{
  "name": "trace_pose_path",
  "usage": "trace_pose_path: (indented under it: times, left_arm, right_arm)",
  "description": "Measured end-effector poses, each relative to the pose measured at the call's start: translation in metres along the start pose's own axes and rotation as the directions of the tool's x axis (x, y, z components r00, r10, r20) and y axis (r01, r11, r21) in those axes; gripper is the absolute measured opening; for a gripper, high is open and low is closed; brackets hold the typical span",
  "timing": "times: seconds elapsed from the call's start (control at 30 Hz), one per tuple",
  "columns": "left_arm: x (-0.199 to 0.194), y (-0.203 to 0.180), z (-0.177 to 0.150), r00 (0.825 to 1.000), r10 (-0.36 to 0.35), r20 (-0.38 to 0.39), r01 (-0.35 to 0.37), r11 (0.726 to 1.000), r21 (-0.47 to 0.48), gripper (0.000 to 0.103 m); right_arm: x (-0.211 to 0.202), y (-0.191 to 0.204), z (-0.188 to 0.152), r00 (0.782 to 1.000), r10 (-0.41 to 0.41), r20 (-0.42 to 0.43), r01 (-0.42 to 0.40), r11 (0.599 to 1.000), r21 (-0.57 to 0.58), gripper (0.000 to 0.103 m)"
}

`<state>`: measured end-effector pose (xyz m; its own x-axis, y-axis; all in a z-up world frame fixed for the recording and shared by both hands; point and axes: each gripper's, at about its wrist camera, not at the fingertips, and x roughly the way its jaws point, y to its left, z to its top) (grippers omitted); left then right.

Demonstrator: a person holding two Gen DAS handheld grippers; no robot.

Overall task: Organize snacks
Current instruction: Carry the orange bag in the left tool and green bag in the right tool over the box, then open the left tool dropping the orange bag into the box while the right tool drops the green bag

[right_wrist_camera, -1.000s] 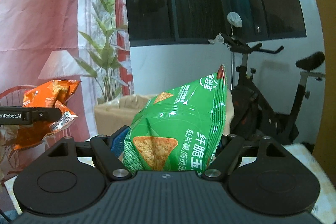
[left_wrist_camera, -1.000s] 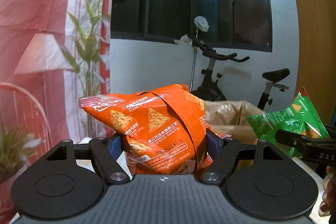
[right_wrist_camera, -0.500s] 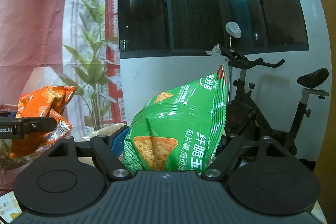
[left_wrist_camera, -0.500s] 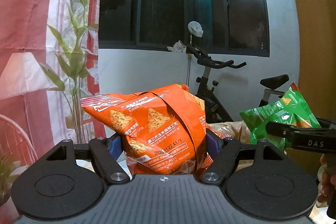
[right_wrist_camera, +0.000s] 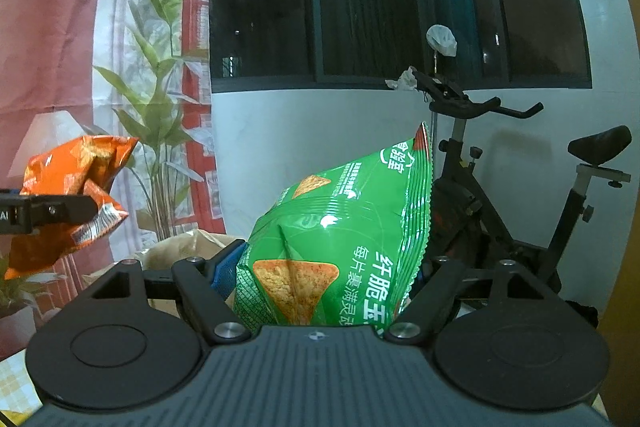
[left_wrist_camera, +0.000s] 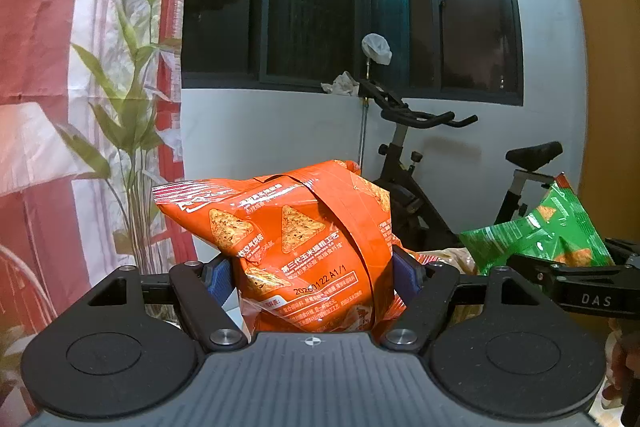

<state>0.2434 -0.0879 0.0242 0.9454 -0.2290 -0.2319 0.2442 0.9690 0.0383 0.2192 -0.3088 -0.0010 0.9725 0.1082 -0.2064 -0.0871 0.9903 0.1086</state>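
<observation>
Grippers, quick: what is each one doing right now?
Left gripper: closed on the orange chip bag.
Right gripper: closed on the green chip bag.

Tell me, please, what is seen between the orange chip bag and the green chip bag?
In the right wrist view, a brown cardboard box shows low between the orange chip bag and the green chip bag.

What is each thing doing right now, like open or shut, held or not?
Orange bag: sealed, crumpled, held up in the air.
Green bag: sealed, puffy, held up in the air.
Left hand-held gripper: shut on the orange bag.
Right hand-held gripper: shut on the green bag.
Box: open at the top.
</observation>
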Motion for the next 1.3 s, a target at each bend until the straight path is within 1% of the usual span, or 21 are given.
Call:
trace_pose_path:
  times: [0.2, 0.4, 0.47, 0.57, 0.6, 0.67, 0.73, 0.77, 0.8, 0.9, 1.07, 1.17, 1.3]
  left_arm:
    - [0.022, -0.006, 0.002, 1.0, 0.006, -0.024, -0.005, 0.999, 0.037, 0.078]
    - [0.046, -0.014, 0.001, 0.997, 0.007, -0.071, -0.001, 0.997, 0.075, 0.078]
    - [0.054, -0.016, -0.002, 0.995, 0.007, -0.097, 0.002, 0.996, 0.09, 0.078]
    - [0.067, -0.02, -0.007, 0.988, -0.013, -0.152, 0.028, 0.994, 0.101, 0.08]
    - [0.071, -0.02, -0.008, 0.986, -0.023, -0.167, 0.04, 0.994, 0.1, 0.08]
    - [0.076, -0.02, -0.012, 0.979, -0.039, -0.199, 0.059, 0.994, 0.093, 0.087]
    - [0.078, -0.017, -0.016, 0.974, -0.053, -0.22, 0.072, 0.994, 0.081, 0.09]
    - [0.079, -0.015, -0.018, 0.973, -0.055, -0.226, 0.074, 0.994, 0.078, 0.092]
    - [0.078, -0.013, -0.019, 0.972, -0.053, -0.229, 0.073, 0.994, 0.078, 0.093]
    - [0.077, -0.008, -0.02, 0.971, -0.049, -0.233, 0.067, 0.995, 0.071, 0.093]
    - [0.066, 0.005, -0.012, 0.972, -0.044, -0.232, 0.05, 0.999, 0.02, 0.093]
    - [0.052, 0.015, -0.006, 0.972, -0.049, -0.229, 0.048, 0.999, -0.011, 0.093]
    - [0.025, 0.027, 0.001, 0.978, -0.026, -0.209, 0.021, 0.999, -0.028, 0.093]
  right_arm:
    - [0.015, -0.005, -0.004, 1.0, -0.013, -0.025, 0.013, 1.0, 0.01, 0.078]
    - [0.03, -0.005, -0.01, 0.997, -0.034, -0.064, 0.034, 0.999, 0.002, 0.078]
    - [0.033, -0.005, -0.012, 0.996, -0.042, -0.076, 0.042, 0.999, 0.003, 0.078]
    - [0.038, -0.004, -0.015, 0.994, -0.047, -0.095, 0.048, 0.999, 0.001, 0.078]
    - [0.04, -0.003, -0.016, 0.993, -0.047, -0.105, 0.047, 0.999, -0.004, 0.078]
    - [0.044, -0.001, -0.017, 0.992, -0.041, -0.123, 0.04, 0.999, -0.008, 0.079]
    - [0.046, 0.001, -0.018, 0.989, -0.027, -0.143, 0.027, 1.0, -0.003, 0.082]
    - [0.047, 0.001, -0.019, 0.988, -0.023, -0.155, 0.023, 1.0, 0.003, 0.083]
    - [0.049, 0.001, -0.019, 0.985, -0.017, -0.173, 0.02, 1.0, 0.011, 0.087]
    - [0.049, -0.001, -0.02, 0.98, -0.009, -0.198, 0.017, 0.999, 0.04, 0.093]
    - [0.043, -0.001, -0.018, 0.979, -0.007, -0.205, 0.017, 0.999, 0.047, 0.094]
    - [0.034, 0.0, -0.013, 0.981, 0.008, -0.196, 0.004, 0.998, 0.061, 0.095]
    - [0.015, 0.003, -0.007, 0.984, 0.025, -0.175, -0.011, 0.996, 0.083, 0.095]
